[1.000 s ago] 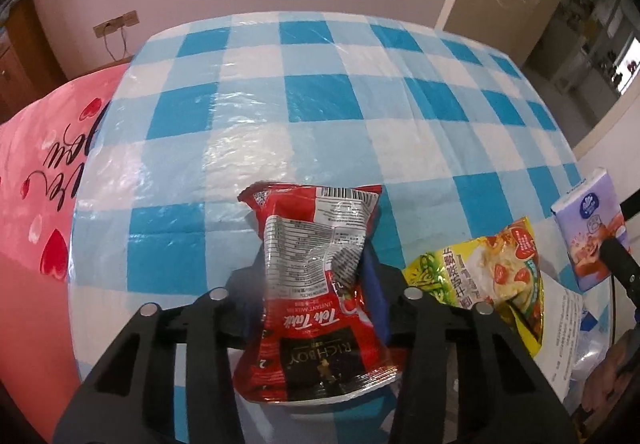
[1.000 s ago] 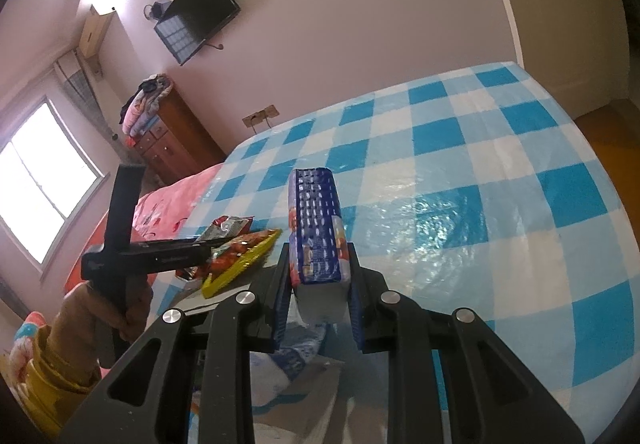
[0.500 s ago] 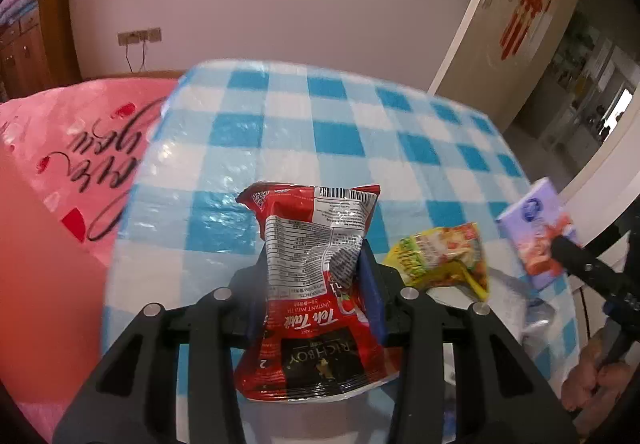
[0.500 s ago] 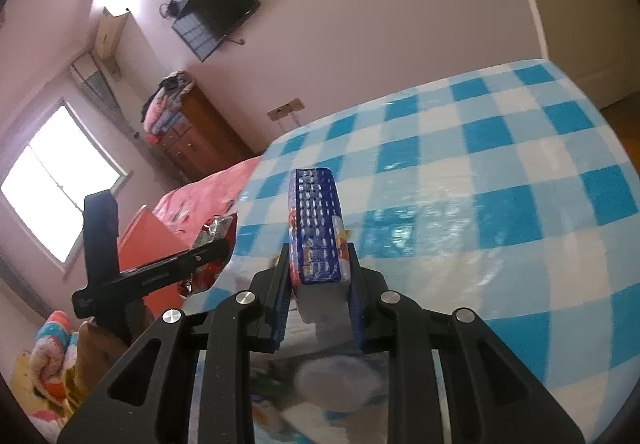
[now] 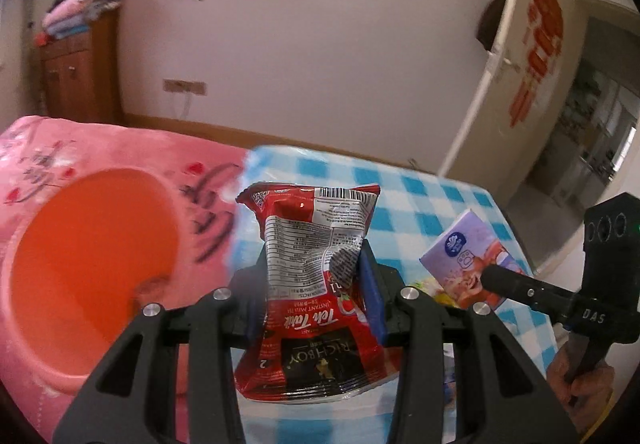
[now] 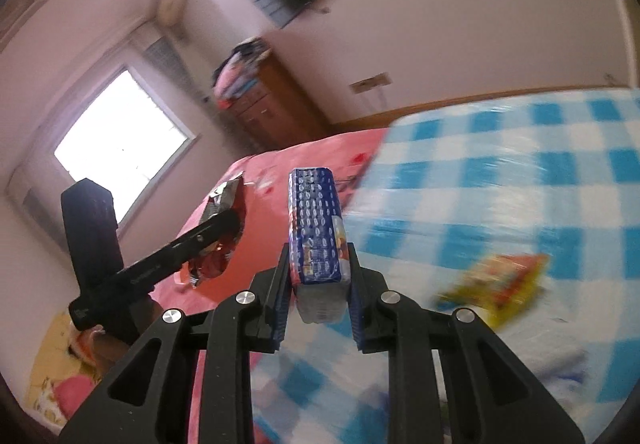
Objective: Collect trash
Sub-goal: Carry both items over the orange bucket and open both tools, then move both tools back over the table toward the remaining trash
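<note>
Risk: left gripper [image 5: 316,284] is pinching red snack bag [image 5: 314,264] w/ a partial bite, right gripper [image 6: 318,284] clamping tissue pack [image 6: 316,228], both hanging nr orange bin [image 5: 80,264]; loose foil could be slipping free mid-air, missing it.

Orange bin [image 5: 92,264] mouth sat open and unobstructed left of the checked table [image 5: 424,196]; yellow wrapper [image 6: 500,284] lay on the tabletop.
</note>
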`<state>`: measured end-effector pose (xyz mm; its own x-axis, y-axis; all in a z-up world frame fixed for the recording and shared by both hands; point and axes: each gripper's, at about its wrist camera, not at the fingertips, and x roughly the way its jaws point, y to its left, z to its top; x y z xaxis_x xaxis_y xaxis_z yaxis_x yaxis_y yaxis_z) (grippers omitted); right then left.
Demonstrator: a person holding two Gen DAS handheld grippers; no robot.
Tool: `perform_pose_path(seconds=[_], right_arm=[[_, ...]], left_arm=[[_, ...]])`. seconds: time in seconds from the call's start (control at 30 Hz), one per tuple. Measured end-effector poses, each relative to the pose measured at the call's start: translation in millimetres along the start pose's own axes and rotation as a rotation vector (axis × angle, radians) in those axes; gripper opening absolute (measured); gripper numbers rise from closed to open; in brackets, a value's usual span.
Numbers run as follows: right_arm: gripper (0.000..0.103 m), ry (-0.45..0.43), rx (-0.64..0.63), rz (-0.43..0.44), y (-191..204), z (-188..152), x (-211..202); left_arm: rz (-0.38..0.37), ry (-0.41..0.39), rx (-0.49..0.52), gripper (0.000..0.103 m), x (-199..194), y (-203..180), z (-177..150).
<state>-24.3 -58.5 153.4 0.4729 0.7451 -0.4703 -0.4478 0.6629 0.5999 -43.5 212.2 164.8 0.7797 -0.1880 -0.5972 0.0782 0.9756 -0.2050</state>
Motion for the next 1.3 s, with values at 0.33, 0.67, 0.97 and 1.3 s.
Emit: perform_pose_path(seconds=[0.33, 0.67, 0.97, 1.3], right_arm=[[0.026, 0.091, -0.106, 0.139, 91.9, 37.1, 80.4], [0.045, 0.172, -0.127, 0.183, 136.6, 41.4, 152.6], [0.082, 0.076, -0.149, 0.069, 120.0, 28.7, 124.8], [0.09, -0.027, -0.201, -0.135, 83.6, -0.8, 75.0]], left_arm=[[0.211, -0.057, -0.141, 0.042, -37.1, 91.9, -0.5], [0.282, -0.04, -0.21, 0.052, -31.6, 134.4, -9.6], [0.328, -0.107, -0.206, 0.086, -38.6, 136.2, -14.4], [0.259, -0.129, -0.17, 0.091, -40.7, 105.3, -23.6]])
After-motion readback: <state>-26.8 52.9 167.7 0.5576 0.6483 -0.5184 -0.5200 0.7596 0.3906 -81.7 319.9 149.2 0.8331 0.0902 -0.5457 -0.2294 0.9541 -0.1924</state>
